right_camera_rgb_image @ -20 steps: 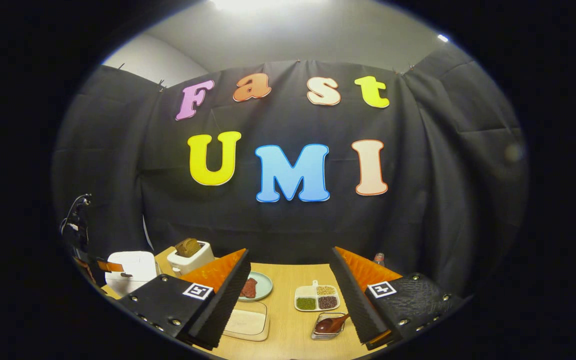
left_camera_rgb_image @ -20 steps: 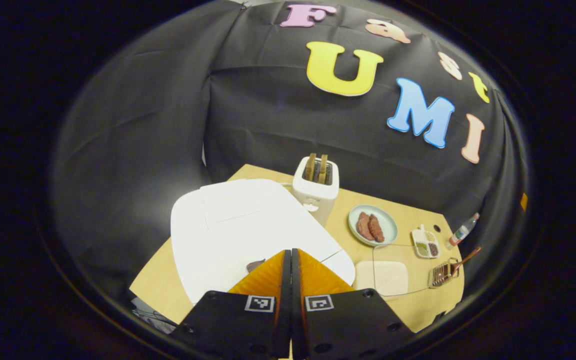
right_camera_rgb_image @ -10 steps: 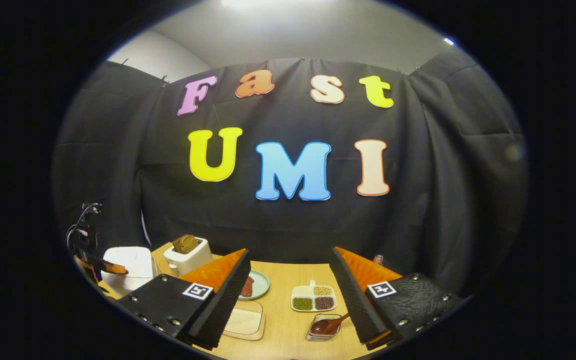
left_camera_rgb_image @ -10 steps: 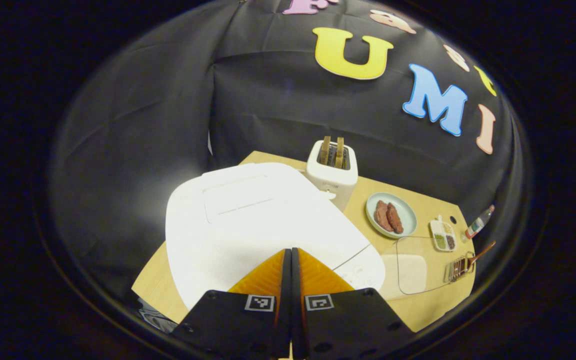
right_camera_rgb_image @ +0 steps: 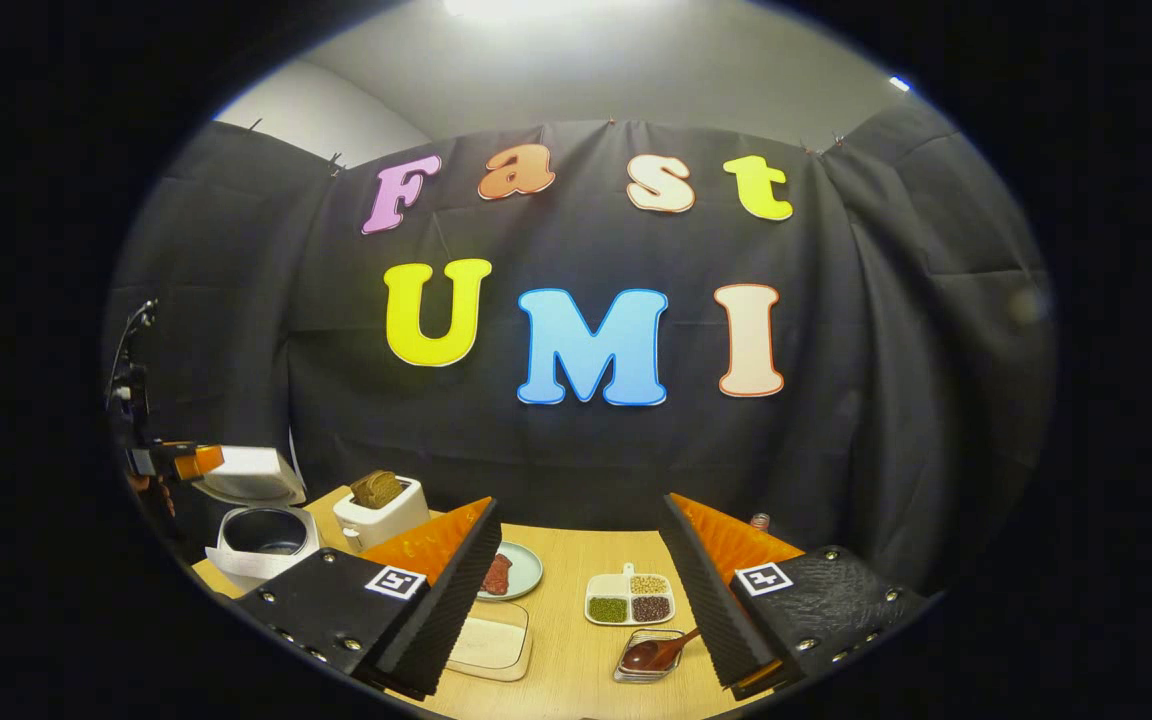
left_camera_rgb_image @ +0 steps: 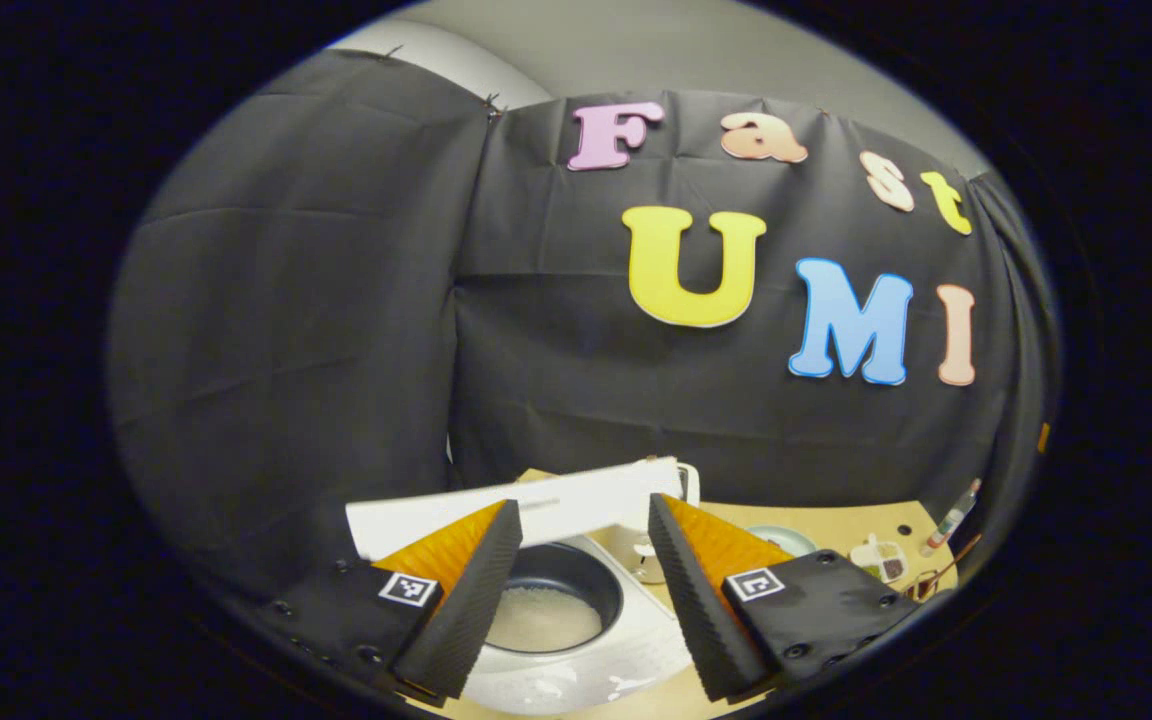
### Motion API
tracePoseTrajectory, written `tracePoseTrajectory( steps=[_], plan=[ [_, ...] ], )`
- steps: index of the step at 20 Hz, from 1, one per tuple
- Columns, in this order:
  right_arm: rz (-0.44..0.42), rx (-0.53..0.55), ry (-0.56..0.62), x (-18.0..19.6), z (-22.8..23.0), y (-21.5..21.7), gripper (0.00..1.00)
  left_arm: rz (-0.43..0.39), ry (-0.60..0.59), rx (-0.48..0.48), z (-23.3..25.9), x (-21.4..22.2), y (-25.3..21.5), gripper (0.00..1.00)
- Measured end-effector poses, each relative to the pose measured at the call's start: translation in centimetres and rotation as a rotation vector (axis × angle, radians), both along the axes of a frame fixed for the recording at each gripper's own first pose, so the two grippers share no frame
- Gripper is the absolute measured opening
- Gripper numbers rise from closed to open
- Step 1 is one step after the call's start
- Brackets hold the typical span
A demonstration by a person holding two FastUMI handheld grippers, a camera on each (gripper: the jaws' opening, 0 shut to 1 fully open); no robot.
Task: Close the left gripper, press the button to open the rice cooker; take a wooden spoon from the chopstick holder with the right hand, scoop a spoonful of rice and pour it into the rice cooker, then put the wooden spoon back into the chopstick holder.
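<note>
Looking between the spread fingers of our left gripper [left_camera_rgb_image: 576, 585], we see the rice cooker [left_camera_rgb_image: 576, 640] with its lid [left_camera_rgb_image: 526, 510] raised and pale rice in the pot. Our right gripper [right_camera_rgb_image: 581, 590] is also wide open and holds nothing; just ahead of it the wooden spoon [right_camera_rgb_image: 658, 650] lies in the chopstick holder [right_camera_rgb_image: 626, 672] on the light wooden table [right_camera_rgb_image: 566, 560]. Farther out, black cloth closes the booth. The holder's lower edge is cut off.
</note>
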State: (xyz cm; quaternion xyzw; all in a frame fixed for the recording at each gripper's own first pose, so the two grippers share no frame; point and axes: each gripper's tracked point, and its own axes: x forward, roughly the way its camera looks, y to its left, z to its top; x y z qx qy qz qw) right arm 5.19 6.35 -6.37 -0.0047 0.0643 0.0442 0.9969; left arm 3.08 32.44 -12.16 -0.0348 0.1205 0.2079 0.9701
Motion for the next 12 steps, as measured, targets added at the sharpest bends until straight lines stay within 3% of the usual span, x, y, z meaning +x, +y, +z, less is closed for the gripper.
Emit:
tracePoseTrajectory(
  steps=[2, 4, 8, 10, 12],
  plan=[
    [-0.004, 0.002, -0.004, 0.0, 0.0, -0.3, 0.97, -0.014, -0.051, -0.006, 1.9, 0.0, -1.2, 0.86],
    [-0.015, 0.011, -0.005, -0.1, -0.2, -1.0, 0.97, -0.062, -0.109, -0.020, 3.5, 0.1, -3.4, 0.89],
    [-0.052, 0.041, -0.004, -0.3, 0.2, -2.8, 0.97, -0.138, -0.165, 0.032, 5.2, -0.5, -7.4, 0.86],
    [-0.073, 0.053, -0.028, -0.4, 1.2, -3.9, 0.97, -0.164, -0.187, 0.065, 6.3, -0.3, -8.9, 0.97],
    [-0.095, 0.047, -0.044, -0.5, 1.5, -5.0, 0.97, -0.190, -0.203, 0.069, 6.8, -0.1, -10.6, 0.99]
  ],
)
